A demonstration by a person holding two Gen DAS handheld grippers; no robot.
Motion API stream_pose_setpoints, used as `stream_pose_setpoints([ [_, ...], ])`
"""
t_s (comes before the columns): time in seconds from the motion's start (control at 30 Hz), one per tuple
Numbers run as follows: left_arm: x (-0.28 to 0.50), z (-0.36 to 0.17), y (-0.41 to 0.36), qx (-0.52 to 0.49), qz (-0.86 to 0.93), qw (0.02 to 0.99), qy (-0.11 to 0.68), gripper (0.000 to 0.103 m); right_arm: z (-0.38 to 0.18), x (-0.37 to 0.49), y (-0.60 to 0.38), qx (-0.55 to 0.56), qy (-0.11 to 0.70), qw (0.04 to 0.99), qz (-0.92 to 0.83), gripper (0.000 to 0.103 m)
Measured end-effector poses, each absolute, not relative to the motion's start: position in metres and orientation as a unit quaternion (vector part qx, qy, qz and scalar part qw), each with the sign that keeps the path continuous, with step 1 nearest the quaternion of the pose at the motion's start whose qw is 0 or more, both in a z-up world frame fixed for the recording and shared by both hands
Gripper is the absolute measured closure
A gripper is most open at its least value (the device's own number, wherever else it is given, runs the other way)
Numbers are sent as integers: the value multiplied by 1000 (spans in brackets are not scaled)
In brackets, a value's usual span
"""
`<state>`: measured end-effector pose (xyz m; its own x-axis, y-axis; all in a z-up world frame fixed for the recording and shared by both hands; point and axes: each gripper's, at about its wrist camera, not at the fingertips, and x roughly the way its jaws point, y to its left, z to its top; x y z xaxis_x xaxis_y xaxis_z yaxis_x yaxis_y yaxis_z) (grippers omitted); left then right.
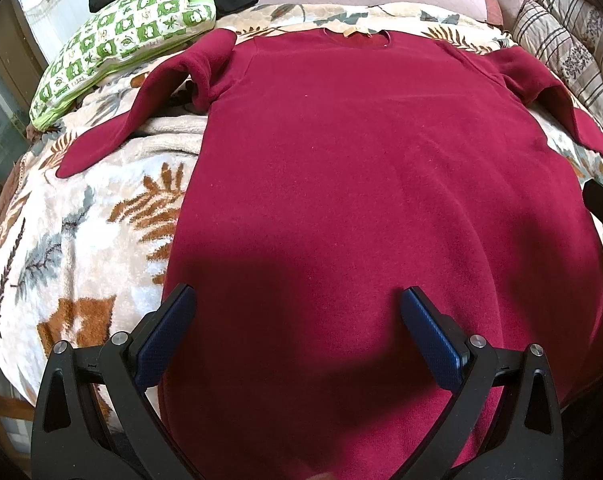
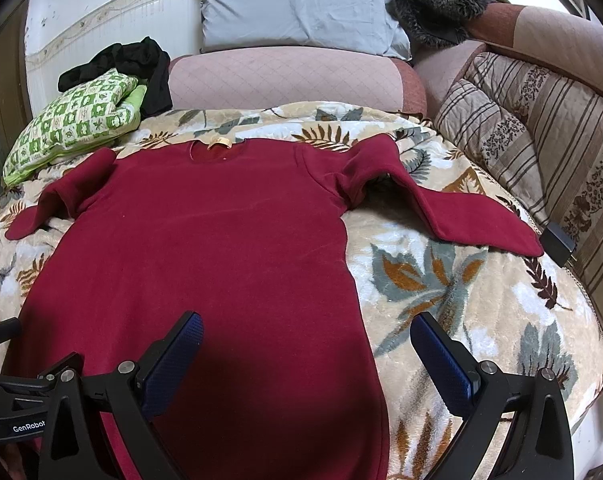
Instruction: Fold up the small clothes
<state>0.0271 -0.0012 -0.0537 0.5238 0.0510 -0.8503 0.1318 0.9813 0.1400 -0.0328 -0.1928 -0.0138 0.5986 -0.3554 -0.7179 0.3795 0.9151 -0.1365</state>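
Two claws are seen spread wide, nothing gripped. One maroon sweater (image 1: 361, 184) is laid flat on a leaf-patterned blanket (image 1: 93, 240) covering a sofa, neckline toward the far edge, hem toward the near edge. Both sleeves are angled outward and down — the left sleeve (image 1: 141, 116) is creased near the shoulder, the right sleeve (image 2: 461, 216) is stretched toward the right edge of the blanket. The left claw (image 1: 297, 320) is held over the lower body of the sweater, both blue pads above the fabric; contact cannot be told. The right claw (image 2: 307, 344) is held over the sweater's right side edge, one finger above maroon fabric, the other above the blanket. A green checked cushion (image 2: 77, 120) is placed at the far left corner, black clothing (image 2: 141, 64) piled on it. A grey pillow (image 2: 297, 8) is propped against the back wall. A striped quilt (image 2: 541, 128) is bunched along the right edge — a small dark device (image 2: 557, 242) lies beside it.
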Motion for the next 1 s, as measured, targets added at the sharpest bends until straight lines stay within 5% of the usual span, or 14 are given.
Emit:
stream_pose_setpoints([
  [0.33, 25, -43, 5, 79, -24, 878, 471, 0, -9, -32, -191, 10, 389, 897, -208, 0],
  [0.63, 39, -12, 44, -10, -23, 902, 430, 1, 51, 18, -193, -81, 318, 935, -134, 0],
  [1.0, 135, 40, 144, -99, 8, 913, 396, 1, 18, 36, -208, -54, 341, 924, -167, 0],
])
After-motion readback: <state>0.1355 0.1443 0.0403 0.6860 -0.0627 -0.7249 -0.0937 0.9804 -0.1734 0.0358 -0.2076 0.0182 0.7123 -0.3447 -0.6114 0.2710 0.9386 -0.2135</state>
